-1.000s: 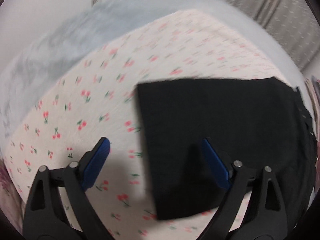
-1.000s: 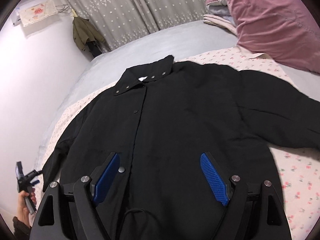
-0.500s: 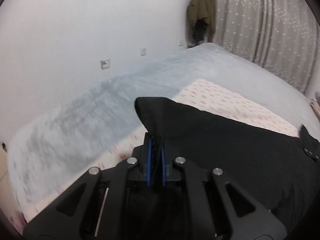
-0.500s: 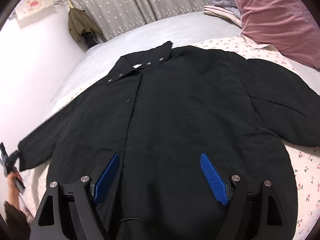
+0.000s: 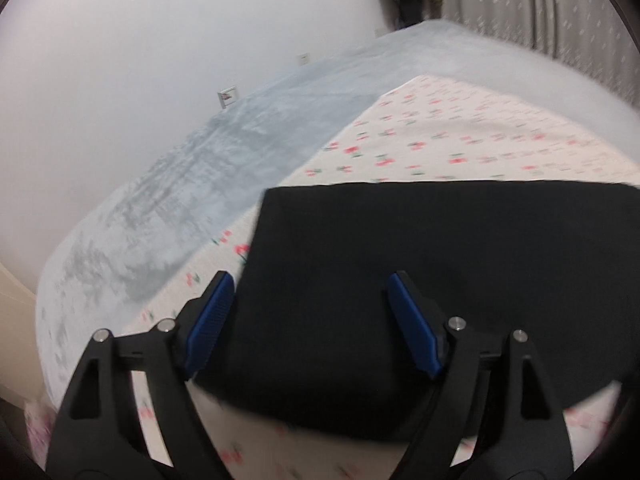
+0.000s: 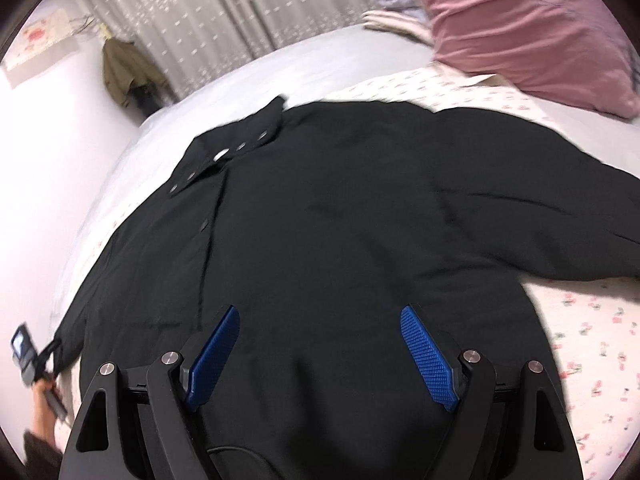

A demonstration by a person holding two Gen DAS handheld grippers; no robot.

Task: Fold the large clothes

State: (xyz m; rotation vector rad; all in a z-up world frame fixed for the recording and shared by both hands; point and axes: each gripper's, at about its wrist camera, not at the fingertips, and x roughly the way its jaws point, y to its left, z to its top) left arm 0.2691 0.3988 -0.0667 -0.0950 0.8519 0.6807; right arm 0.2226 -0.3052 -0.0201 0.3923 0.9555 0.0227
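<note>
A large black jacket [image 6: 340,220] lies spread face up on the cherry-print sheet [image 6: 592,344], collar [image 6: 232,148] at the far side, snap placket down its left half. Its right sleeve [image 6: 560,216] reaches out to the right. Its left sleeve [image 5: 420,272] lies flat on the sheet in the left wrist view, cuff edge at the left. My left gripper [image 5: 310,304] is open and empty just above that sleeve end. My right gripper [image 6: 316,340] is open and empty above the jacket's lower body.
A grey bed cover [image 5: 208,184] lies under the sheet, beside a white wall [image 5: 120,60]. A pink pillow [image 6: 520,28] and folded linens sit at the far right. Dotted curtains [image 6: 224,4] and a hanging olive coat [image 6: 124,72] stand behind. The left hand-held gripper shows at the left edge [image 6: 28,356].
Half a second ago my left gripper was shut on the sleeve end and held it up. Now it is open and the sleeve lies flat on the sheet. The right gripper shifted slightly.
</note>
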